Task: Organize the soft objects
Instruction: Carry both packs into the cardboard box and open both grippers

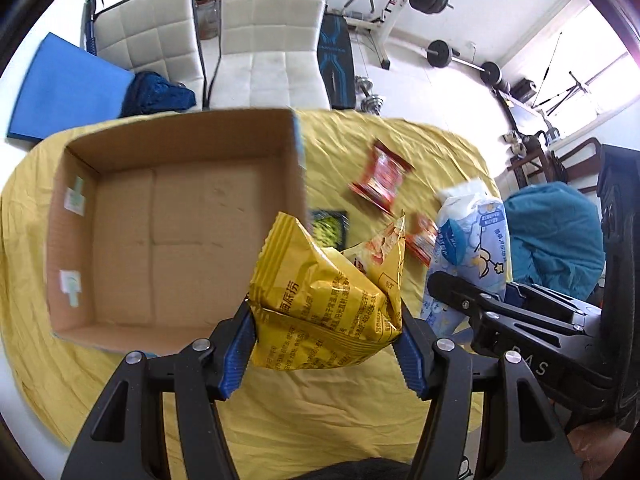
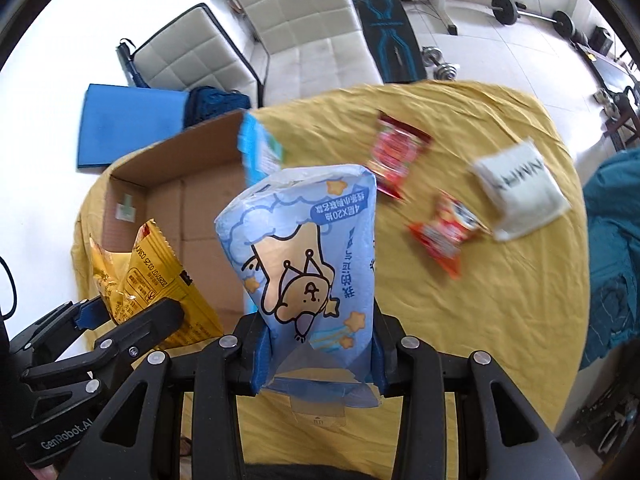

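Right wrist alone shows the white pouch [image 2: 520, 188]; both hand-held grippers clamp packets.

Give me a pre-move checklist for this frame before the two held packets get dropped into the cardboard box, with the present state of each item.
1. Left gripper clamped on the yellow snack bag: ok, both pads press its sides.
2. Right gripper clamped on the blue tissue pack: ok.
3. Cardboard box open and free inside: ok, bare floor in view.
4. Yellow snack bag over the box opening: not ok, it hangs beside the box's near right corner.
5. Blue tissue pack over the opening: cannot tell, it hides the box's right wall.
6. Items left on the yellow cloth: not ok, two red packets, a white pouch and a green packet remain.
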`<state>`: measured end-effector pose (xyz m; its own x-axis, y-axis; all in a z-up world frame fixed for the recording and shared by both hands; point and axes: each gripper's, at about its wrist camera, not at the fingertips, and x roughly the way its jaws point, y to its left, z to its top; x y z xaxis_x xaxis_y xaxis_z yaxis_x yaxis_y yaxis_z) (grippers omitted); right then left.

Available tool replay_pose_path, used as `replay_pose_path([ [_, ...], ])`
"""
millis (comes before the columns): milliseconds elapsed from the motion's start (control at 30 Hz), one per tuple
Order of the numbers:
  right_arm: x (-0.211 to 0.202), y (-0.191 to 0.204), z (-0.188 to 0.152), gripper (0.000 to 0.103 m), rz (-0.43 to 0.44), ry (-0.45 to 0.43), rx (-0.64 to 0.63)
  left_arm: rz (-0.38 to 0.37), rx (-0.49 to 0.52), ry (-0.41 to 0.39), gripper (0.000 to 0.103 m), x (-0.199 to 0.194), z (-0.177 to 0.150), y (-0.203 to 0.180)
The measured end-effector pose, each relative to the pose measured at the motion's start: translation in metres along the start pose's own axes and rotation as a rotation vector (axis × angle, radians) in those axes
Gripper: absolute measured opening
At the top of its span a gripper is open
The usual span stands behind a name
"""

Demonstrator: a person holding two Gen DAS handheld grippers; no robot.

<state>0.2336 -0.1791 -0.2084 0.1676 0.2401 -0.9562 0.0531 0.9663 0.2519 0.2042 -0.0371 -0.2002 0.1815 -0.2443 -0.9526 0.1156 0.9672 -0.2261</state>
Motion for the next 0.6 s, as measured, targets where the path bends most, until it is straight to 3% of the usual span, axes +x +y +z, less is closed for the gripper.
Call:
replay_pose_path([
  [267,0.066,0.084,0.039,0.041,0.053,0.048,0.009,-0.002,-0.02,0.005,0.06,-0.005,0.046,0.094],
  [600,0.168,0.139,0.076,0.041,-0.002,0.122,-0.008,-0.068,-0.074,0.172,0.06,0.062,0.096,0.209],
])
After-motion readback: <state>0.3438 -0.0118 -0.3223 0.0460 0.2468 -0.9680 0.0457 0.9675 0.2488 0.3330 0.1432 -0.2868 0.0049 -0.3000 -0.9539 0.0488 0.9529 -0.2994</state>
